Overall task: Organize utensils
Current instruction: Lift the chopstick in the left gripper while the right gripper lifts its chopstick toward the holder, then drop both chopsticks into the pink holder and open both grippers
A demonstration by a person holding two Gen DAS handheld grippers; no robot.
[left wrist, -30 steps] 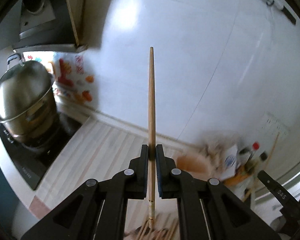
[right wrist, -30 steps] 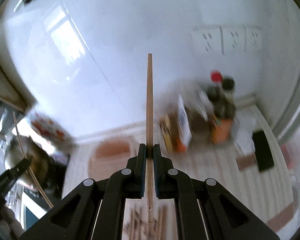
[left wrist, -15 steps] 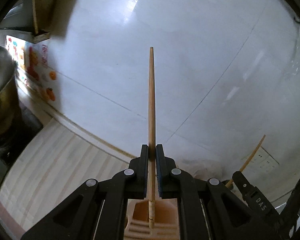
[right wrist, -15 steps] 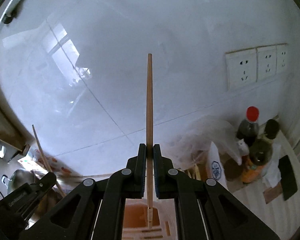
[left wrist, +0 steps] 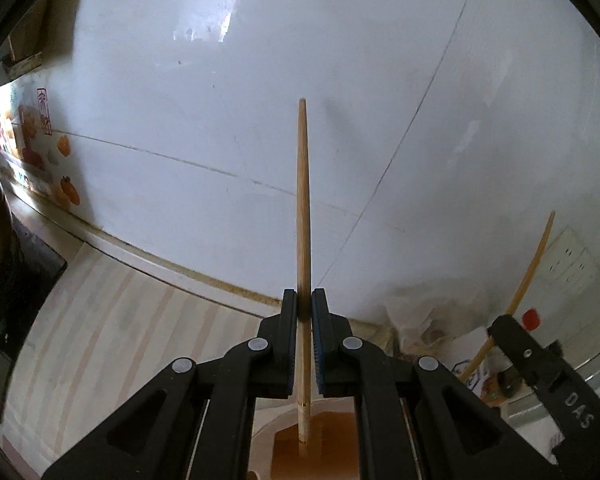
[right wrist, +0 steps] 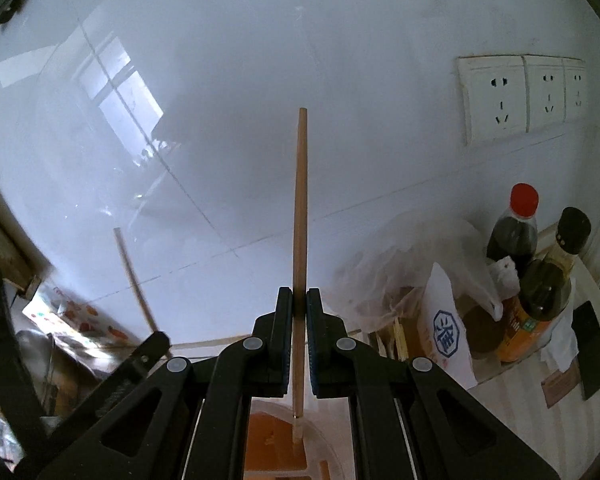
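My left gripper (left wrist: 304, 300) is shut on a wooden chopstick (left wrist: 302, 208) that stands upright, tip up, its lower end over an orange-and-white holder (left wrist: 316, 440). My right gripper (right wrist: 299, 298) is shut on a second wooden chopstick (right wrist: 300, 208), also upright, its lower end over the same holder (right wrist: 268, 444). The right gripper and its chopstick (left wrist: 528, 276) show at the right of the left wrist view. The left gripper's chopstick (right wrist: 134, 276) shows at the left of the right wrist view.
White tiled wall fills both views. Sauce bottles (right wrist: 514, 232), a plastic bag (right wrist: 400, 264) and a white packet (right wrist: 446, 328) stand at the right. Wall sockets (right wrist: 496, 98) are above them. The striped countertop (left wrist: 112, 332) runs left toward a stove (left wrist: 4, 312).
Both grippers have swung from the countertop toward the wall and come over the orange holder, each still gripping its chopstick. The pot has left the left wrist view.
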